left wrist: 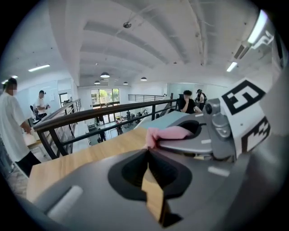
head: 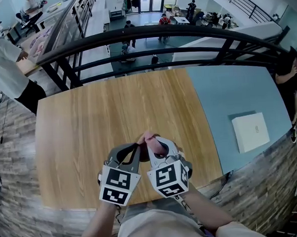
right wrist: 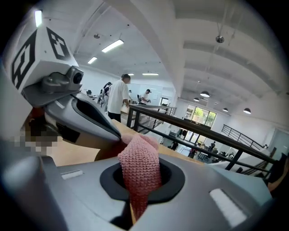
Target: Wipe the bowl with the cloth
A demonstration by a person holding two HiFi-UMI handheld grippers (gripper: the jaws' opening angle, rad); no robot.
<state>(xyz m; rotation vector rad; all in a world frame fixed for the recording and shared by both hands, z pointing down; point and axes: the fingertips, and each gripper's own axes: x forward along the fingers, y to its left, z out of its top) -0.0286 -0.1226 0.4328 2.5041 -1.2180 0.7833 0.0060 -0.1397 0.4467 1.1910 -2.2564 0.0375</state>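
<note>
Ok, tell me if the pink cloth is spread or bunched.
Bunched: the cloth is a narrow wad clamped in the right gripper.

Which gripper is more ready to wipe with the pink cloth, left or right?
Right. The right gripper is clamped on the pink cloth, which runs between its jaws. The left gripper has its jaws shut with nothing visibly between them, so it would first have to take the cloth.

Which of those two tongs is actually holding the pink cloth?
The right tongs: the pink cloth is pinched between them. The left tongs are shut with nothing seen between them, their tip just beside the cloth.
</note>
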